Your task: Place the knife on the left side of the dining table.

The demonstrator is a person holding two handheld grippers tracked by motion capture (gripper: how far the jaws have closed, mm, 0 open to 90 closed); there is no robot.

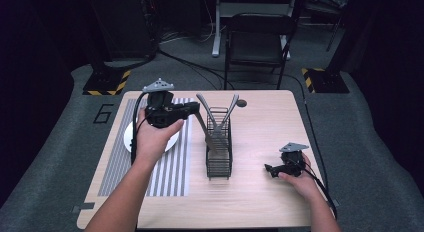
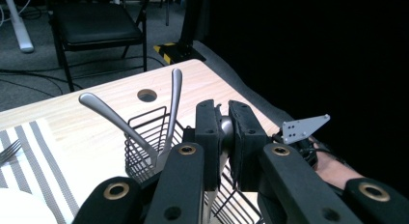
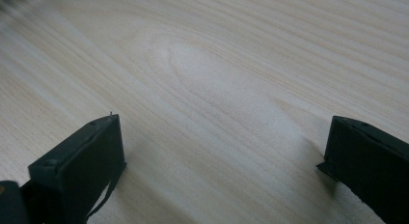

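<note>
Jaws of the right gripper (image 1: 271, 169) stand wide apart, empty, low over the bare wooden table (image 3: 231, 64) near its right edge. Farther off, the left gripper (image 2: 226, 132) clamps a metal utensil handle (image 2: 225, 128) above the black wire basket (image 1: 219, 157), where 2 more handles (image 2: 113, 119) lean apart; a white plate (image 1: 131, 137) lies on the striped mat (image 1: 172, 172) beyond the left hand (image 1: 152, 139).

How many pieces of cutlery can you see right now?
4. Two silver metal utensils lean in the black wire caddy; a third is clamped in the left gripper above it; a fork lies on the striped mat. More may be hidden.
</note>
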